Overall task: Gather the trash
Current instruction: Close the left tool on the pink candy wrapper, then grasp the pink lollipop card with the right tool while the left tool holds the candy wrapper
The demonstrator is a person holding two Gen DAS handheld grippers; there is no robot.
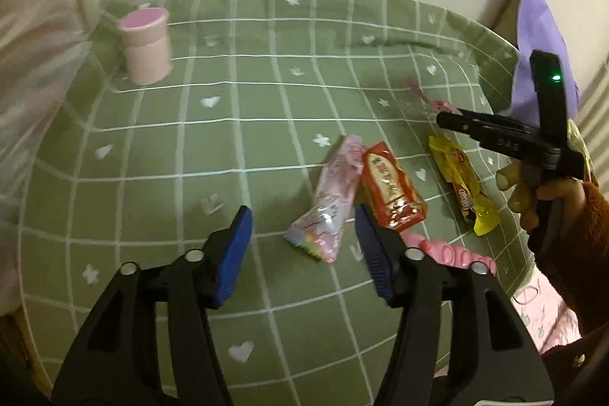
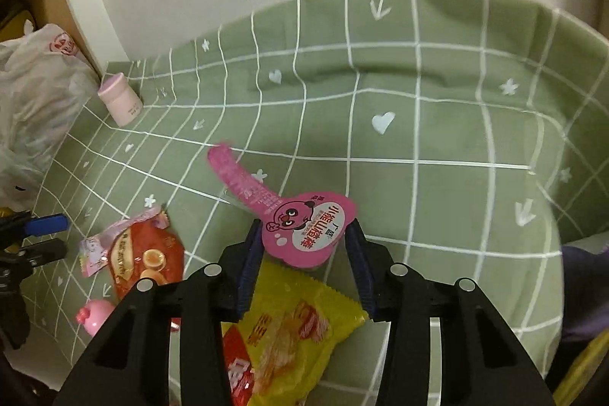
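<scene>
Snack wrappers lie on a green checked cloth (image 1: 228,147). My left gripper (image 1: 304,242) is open, low over the cloth, with a pale pink wrapper (image 1: 331,200) between its fingers and a red wrapper (image 1: 392,189) beside the right finger. A yellow wrapper (image 1: 462,185) lies further right. My right gripper (image 2: 302,253) is open around the round head of a magenta lollipop-shaped wrapper (image 2: 304,227), above the yellow wrapper (image 2: 300,333). The red wrapper (image 2: 146,261) and pale pink wrapper (image 2: 95,250) show at the right wrist view's left.
A pink cylindrical box (image 1: 146,44) stands at the cloth's far left corner, by a white wall. A white plastic bag (image 2: 34,94) hangs off the left edge. A pink toy (image 1: 453,253) lies near the front edge. Purple fabric (image 1: 540,37) is at the right.
</scene>
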